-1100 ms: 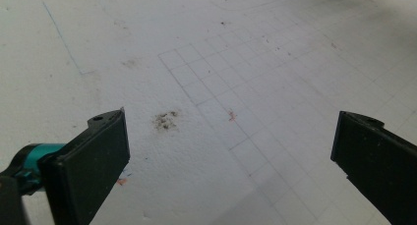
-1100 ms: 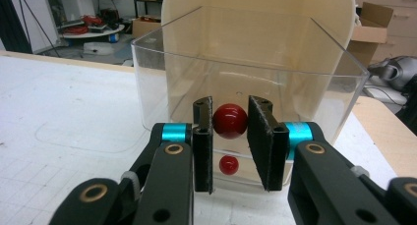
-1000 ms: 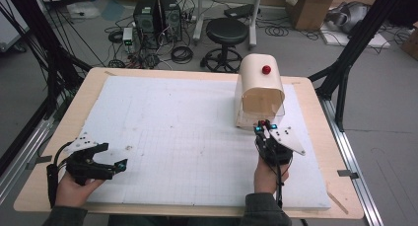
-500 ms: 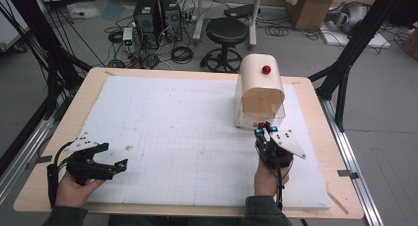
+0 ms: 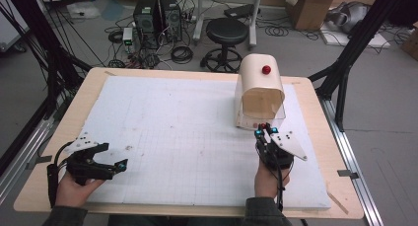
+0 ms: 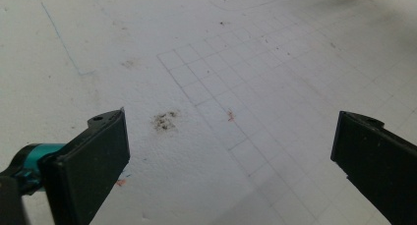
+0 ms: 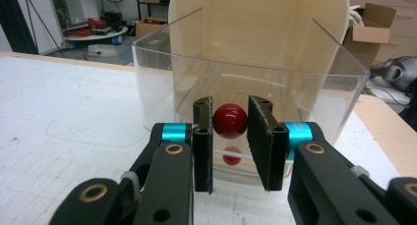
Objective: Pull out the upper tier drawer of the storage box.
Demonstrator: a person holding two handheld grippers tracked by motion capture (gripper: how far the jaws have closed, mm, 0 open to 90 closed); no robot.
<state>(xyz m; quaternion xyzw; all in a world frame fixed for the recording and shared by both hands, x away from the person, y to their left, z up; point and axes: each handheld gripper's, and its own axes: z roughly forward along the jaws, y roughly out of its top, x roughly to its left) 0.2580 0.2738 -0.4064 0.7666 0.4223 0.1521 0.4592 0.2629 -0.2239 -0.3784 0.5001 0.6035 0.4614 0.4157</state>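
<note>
Nothing has moved: the right claw [image 7: 230,136] stays pinching the drawer's red knob [image 7: 229,120]; left claw [image 6: 231,151] spread, idle.

The small red knob [image 7: 229,121] you were working on was round and glossy, fixed to the front wall of the clear plastic drawer [image 7: 157,82]. That drawer stuck partly out of the cream, arch-topped box [image 5: 259,88], which stood upright toward the table's far right and carried a second red knob [image 5: 266,69] on top.
</note>
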